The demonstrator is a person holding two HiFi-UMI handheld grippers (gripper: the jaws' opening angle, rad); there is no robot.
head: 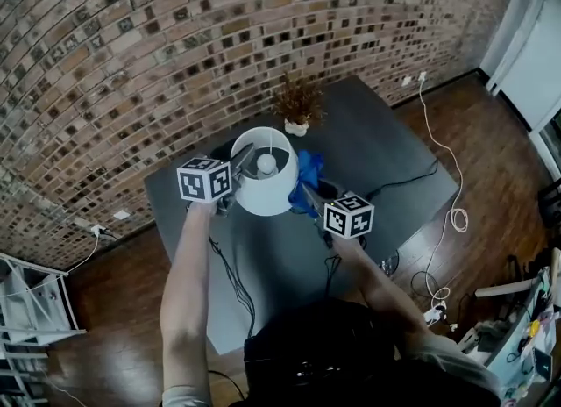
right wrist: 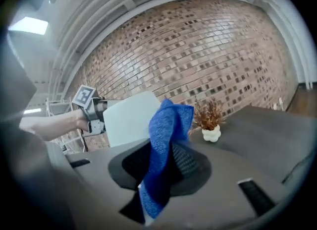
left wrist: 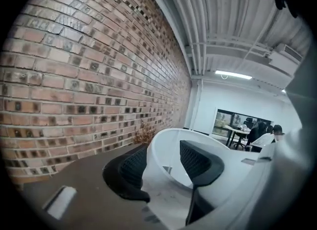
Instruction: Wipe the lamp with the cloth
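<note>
The left gripper (left wrist: pixel 166 165) has its jaws astride the rim of the lamp (head: pixel 263 189) shade on the bench (head: pixel 372 138), seemingly slack rather than clamped. The right gripper (right wrist: pixel 166 172) has its jaws closed on the blue cloth (right wrist: pixel 164 140), just beside the shade.

- the lamp shade (head: pixel 263 188): smooth, matt white.
- the cloth (right wrist: pixel 166 144): blue fabric with a rough, knitted weave.
- the left claw (left wrist: pixel 166 164) and the right claw (right wrist: pixel 161 169): matt black, plastic-looking pads with a fine mesh texture.
- the surface (head: pixel 377 146): dark grey, smooth, matt.
- the wall (head: pixel 131 46): rough brick.
- the floor (head: pixel 114 335): dark wood boards with a slight sheen.
</note>
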